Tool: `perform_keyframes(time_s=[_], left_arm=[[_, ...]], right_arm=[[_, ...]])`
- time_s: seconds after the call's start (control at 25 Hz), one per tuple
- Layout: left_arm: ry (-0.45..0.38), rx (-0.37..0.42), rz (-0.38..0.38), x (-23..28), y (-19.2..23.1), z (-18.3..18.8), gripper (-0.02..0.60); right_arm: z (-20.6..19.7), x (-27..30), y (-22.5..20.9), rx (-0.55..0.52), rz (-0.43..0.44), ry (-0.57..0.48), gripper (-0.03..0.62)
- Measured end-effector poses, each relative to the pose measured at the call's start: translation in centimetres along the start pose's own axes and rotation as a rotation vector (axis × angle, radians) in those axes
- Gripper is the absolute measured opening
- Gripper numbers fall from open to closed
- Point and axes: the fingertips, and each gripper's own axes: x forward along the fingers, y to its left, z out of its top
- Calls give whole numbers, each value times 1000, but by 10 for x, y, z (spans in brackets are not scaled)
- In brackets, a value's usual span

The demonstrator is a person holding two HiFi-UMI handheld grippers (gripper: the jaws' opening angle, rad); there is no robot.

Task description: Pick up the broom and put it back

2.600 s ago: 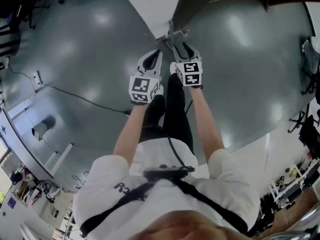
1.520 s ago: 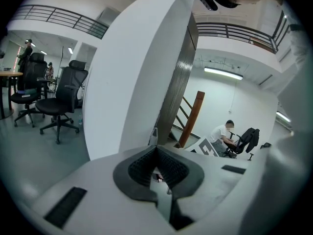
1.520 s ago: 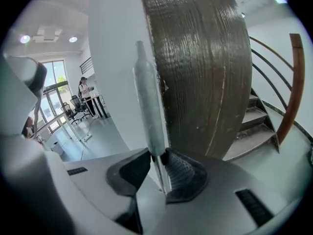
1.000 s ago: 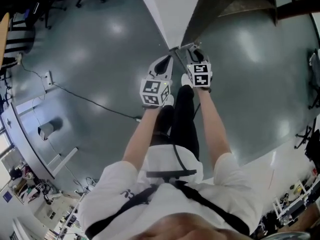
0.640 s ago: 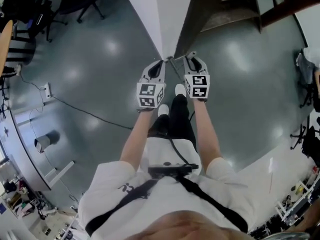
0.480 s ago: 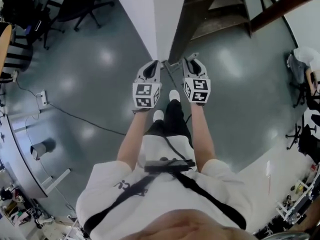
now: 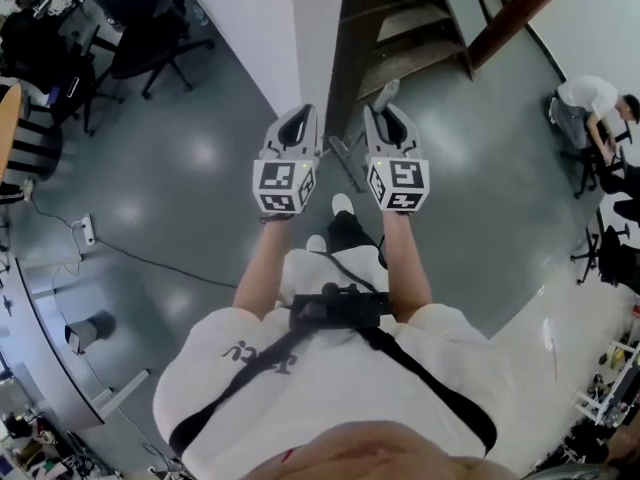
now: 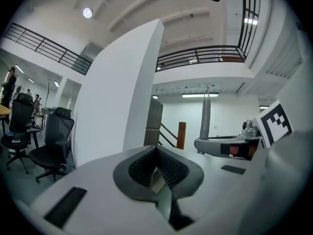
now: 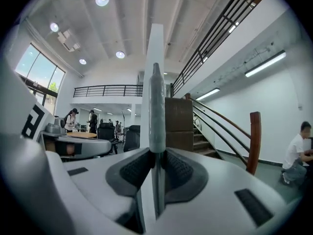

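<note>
broom stands upright, long axis vertical, handle running straight up through right gripper, which points level and is clamped on the grey shaft just below the thicker grip sleeve. so it lies inside the right hand's grasp, not ahead of it. left gripper sits just beside, level, pads together with nothing between them. right hand is plainly the nearer and carries the load. wall edge and stairs lie ahead; return spot is likely there, not confirmed. no brand or readable writing, only the black-and-white square markers.
</note>
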Motion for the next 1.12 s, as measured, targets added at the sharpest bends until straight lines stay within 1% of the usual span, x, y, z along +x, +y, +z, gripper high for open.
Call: perform_keyframes(time_s=[0.2,0.32,0.52,0.6,0.72,0.8,0.92,1.0,1.12], left_arm=[[-40,21,-19,-12,-15,39,9],[-54,28,-18,-20,-23,53,9],[-71,51,-19,-34,-29,62,9],[-84,39,-31,-39,-29,63,9],[-89,19,-63,-39,-37,63,9],[-85,16,-93,-37,-47,62,9],[-75,18,-164,-31,-72,59,9],[-67,23,-223,-24,-95,59,9],[-54,28,-325,-12,-141,60,9]], right_arm=[[49,-22,3,-9,-13,-84,95],[66,-33,7,-10,-7,-118,95],[74,-47,19,-10,-10,-130,95],[74,-53,23,-8,-18,-129,95],[76,-63,18,7,-42,-126,95],[79,-71,13,18,-67,-129,95],[81,-90,2,25,-114,-138,95],[80,-104,-10,28,-154,-137,95],[77,-133,-39,37,-246,-128,95]])
